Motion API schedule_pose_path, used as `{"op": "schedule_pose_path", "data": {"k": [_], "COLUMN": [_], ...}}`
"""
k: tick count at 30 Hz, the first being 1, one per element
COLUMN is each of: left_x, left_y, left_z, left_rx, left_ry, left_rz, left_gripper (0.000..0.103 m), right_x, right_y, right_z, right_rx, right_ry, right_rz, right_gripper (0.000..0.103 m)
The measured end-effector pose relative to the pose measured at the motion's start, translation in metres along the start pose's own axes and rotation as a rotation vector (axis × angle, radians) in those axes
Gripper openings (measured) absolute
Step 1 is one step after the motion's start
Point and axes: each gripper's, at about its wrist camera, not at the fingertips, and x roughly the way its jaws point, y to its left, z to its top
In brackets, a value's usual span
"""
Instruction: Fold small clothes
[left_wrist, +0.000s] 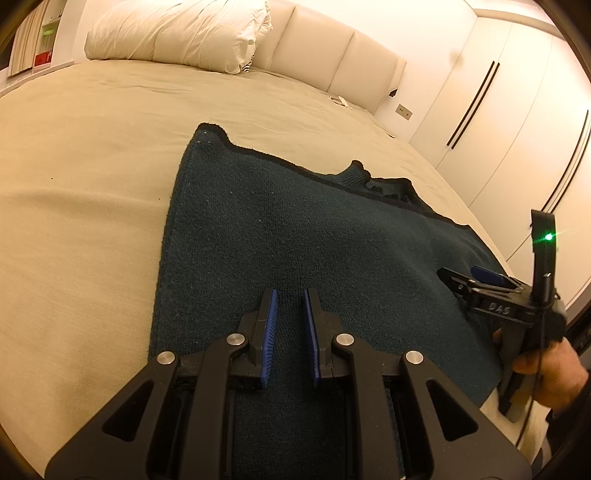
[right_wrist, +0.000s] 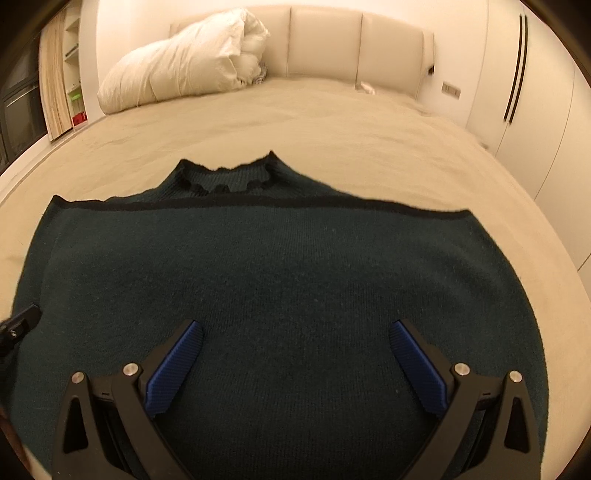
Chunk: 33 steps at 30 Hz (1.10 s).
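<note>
Dark green sweater (right_wrist: 288, 280) lying flat on bed (right_wrist: 332, 125), collar toward headboard (right_wrist: 325, 44), folded edge with black trim crossing below collar. Left hand-held gripper (left_wrist: 289, 295) hovering over sweater, jaws narrowly parted, gripping nothing. Right hand-held gripper (right_wrist: 295, 328) hovering over sweater middle, jaws spread wide, gripping nothing. Pillow (right_wrist: 184, 74) resting near headboard.

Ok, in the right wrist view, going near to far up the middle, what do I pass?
Right gripper with its jaws wide open → dark green sweater body → its black trim band → ruffled collar → beige bedsheet → padded headboard.
</note>
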Motion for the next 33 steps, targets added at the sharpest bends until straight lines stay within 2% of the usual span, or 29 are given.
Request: {"op": "schedule_pose_path", "data": {"k": [2,4,7,12,14,16,17,20,21,22,23,24,28,32,33], "left_x": [0.000,0.001,0.001,-0.001,-0.009,-0.024,-0.033,-0.070,-0.082,-0.091,-0.099,-0.106,-0.121,-0.106,-0.106], "left_y": [-0.001,-0.001,-0.002,0.000,0.000,-0.001,-0.001,0.010,0.016,0.024,0.030,0.034,0.040,0.043,0.042], "left_z": [0.000,0.000,0.002,0.010,0.013,0.013,0.012,0.002,-0.005,-0.013,-0.022,-0.031,-0.058,-0.079,-0.082], "left_rx": [0.004,0.007,0.010,-0.015,-0.040,-0.076,-0.095,-0.199,-0.253,-0.318,-0.375,-0.420,-0.582,-0.769,-0.789], "left_ry": [0.000,0.000,0.007,0.036,0.043,0.038,0.033,-0.005,-0.013,-0.013,-0.011,-0.021,-0.040,0.022,0.018], "left_rz": [0.005,0.010,0.016,0.005,0.022,0.029,0.023,0.002,-0.012,-0.026,-0.036,-0.052,-0.131,-0.218,-0.226], "left_gripper": [0.015,0.015,0.015,0.015,0.015,0.015,0.015,0.017,0.021,0.034,0.058,0.066,0.079,0.079,0.079], "right_x": [-0.002,-0.001,0.001,-0.010,-0.039,-0.070,-0.091,-0.127,-0.135,-0.139,-0.141,-0.141,-0.134,-0.137,-0.137], "right_y": [-0.002,-0.003,-0.001,0.000,-0.005,-0.006,-0.003,0.008,0.015,0.021,0.027,0.034,0.049,0.054,0.055], "right_z": [0.003,0.003,0.002,0.011,0.010,0.004,-0.002,-0.016,-0.018,-0.020,-0.020,-0.020,-0.022,-0.029,-0.030], "right_rx": [0.005,-0.023,-0.022,-0.030,-0.010,-0.001,-0.006,-0.035,-0.048,-0.058,-0.065,-0.064,-0.033,-0.029,-0.023], "right_ry": [0.031,0.020,0.020,0.073,0.011,-0.082,-0.134,-0.215,-0.235,-0.246,-0.251,-0.247,-0.214,-0.230,-0.230], "right_rz": [0.031,0.049,0.034,0.013,-0.022,-0.005,0.029,0.153,0.185,0.203,0.216,0.230,0.308,0.353,0.359], "right_gripper": [0.103,0.103,0.103,0.103,0.101,0.101,0.101,0.101,0.101,0.101,0.101,0.101,0.101,0.101,0.101]}}
